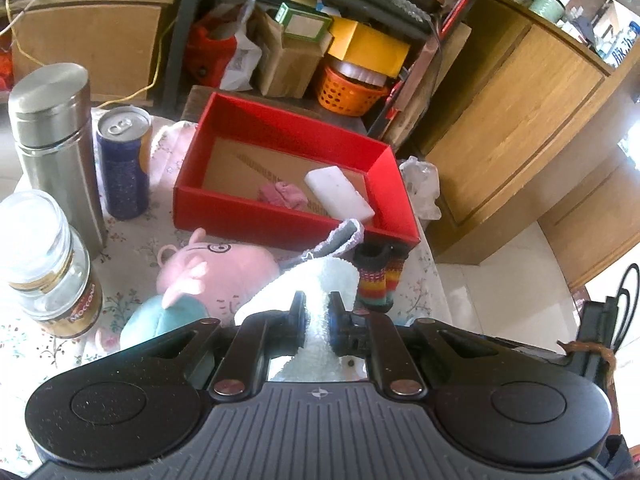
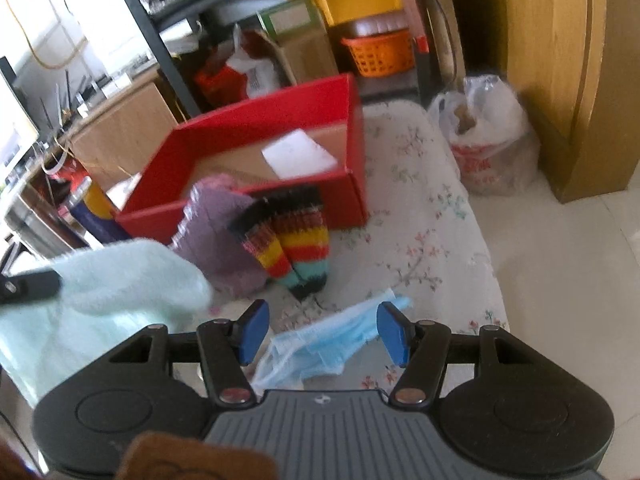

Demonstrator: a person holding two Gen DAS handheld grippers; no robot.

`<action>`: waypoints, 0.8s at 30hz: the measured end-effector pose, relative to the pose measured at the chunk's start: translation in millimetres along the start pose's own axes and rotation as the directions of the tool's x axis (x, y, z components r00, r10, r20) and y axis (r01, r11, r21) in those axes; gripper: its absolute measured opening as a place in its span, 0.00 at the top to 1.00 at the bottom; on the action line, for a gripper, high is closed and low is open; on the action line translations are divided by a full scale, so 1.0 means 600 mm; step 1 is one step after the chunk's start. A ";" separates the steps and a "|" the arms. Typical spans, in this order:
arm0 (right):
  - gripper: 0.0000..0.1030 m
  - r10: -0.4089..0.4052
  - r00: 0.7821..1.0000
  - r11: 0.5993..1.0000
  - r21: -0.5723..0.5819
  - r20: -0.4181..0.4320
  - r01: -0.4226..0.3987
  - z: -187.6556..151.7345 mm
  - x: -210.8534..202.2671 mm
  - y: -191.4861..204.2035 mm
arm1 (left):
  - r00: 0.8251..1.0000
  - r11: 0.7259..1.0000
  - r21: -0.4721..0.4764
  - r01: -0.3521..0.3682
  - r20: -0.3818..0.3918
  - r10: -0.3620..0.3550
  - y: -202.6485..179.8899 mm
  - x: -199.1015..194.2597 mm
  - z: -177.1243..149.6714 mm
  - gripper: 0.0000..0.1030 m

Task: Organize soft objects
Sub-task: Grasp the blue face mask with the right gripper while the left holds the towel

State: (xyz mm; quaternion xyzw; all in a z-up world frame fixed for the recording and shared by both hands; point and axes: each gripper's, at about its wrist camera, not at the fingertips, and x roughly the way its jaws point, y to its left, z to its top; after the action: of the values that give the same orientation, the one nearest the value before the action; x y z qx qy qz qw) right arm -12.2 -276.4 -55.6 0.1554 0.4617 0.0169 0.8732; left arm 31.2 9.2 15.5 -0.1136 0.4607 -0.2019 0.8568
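My left gripper [image 1: 317, 312] is shut on a pale mint fluffy towel [image 1: 320, 280], held above the table; the towel also shows in the right wrist view [image 2: 132, 280]. Ahead stands a red box [image 1: 248, 212] holding a pink cloth [image 1: 284, 195] and a white block [image 1: 340, 194]. A pink pig plush [image 1: 216, 268] lies left of the towel. Striped socks [image 2: 296, 244] and a purple knit piece [image 2: 220, 236] lie in front of the red box [image 2: 256, 144]. My right gripper [image 2: 324, 334] is open over a blue face mask [image 2: 320, 346].
A steel flask [image 1: 56, 140], a blue can [image 1: 126, 160] and a glass jar [image 1: 48, 268] stand at the left. A white plastic bag [image 2: 488, 140] sits on the floor by a wooden cabinet [image 1: 520, 120]. The table edge [image 2: 488, 248] runs along the right.
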 end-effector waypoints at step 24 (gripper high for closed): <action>0.87 0.021 0.992 0.999 0.051 -0.123 -0.015 -0.014 0.080 0.006 | 0.981 0.992 0.112 -0.052 -0.182 0.072 -0.018 0.098 -0.048 0.62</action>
State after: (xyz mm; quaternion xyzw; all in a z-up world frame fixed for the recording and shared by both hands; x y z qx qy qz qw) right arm 8.9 -262.3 -97.3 0.1798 0.5138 0.0229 0.8385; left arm 33.4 -27.4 -40.0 -0.0340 0.5305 -0.2088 0.8208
